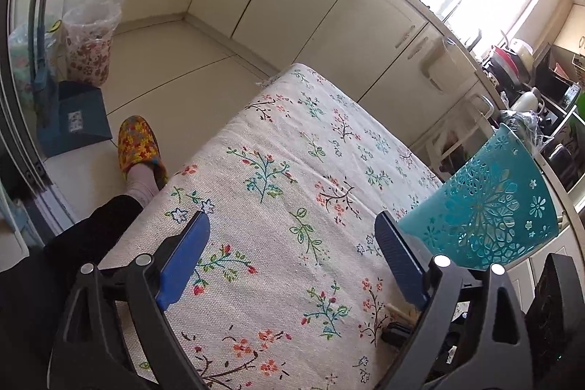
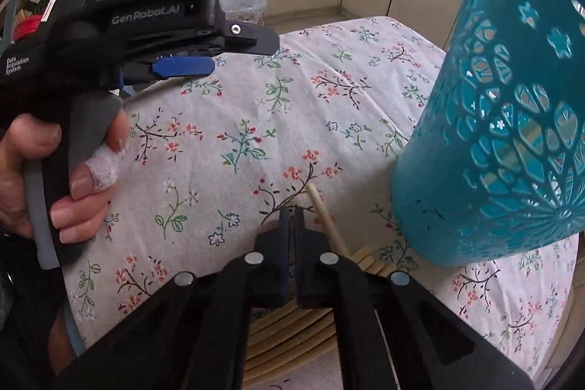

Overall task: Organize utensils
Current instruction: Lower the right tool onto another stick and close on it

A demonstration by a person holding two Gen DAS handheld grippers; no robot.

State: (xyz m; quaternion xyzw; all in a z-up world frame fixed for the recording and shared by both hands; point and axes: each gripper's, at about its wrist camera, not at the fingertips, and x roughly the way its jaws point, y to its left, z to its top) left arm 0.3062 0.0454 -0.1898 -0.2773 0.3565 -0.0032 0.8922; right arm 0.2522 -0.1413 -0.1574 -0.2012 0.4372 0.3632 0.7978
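A teal cut-out utensil holder (image 2: 504,119) stands on the floral tablecloth (image 2: 256,134) at the right; it also shows in the left wrist view (image 1: 490,207). Several pale chopsticks (image 2: 292,328) lie bundled under my right gripper (image 2: 292,212), whose jaws are pressed together. One chopstick (image 2: 323,211) sticks out just right of the fingers, beside them, not between them. My left gripper (image 1: 292,236) is open and empty above the cloth (image 1: 292,152); in the right wrist view it (image 2: 197,50) hovers at the upper left, held by a hand.
Cream kitchen cabinets (image 1: 292,6) line the far wall. On the floor are a foot in a patterned slipper (image 1: 139,148), a blue dustpan (image 1: 73,119) and a lined bin (image 1: 91,39). A cluttered counter (image 1: 530,79) sits under the window.
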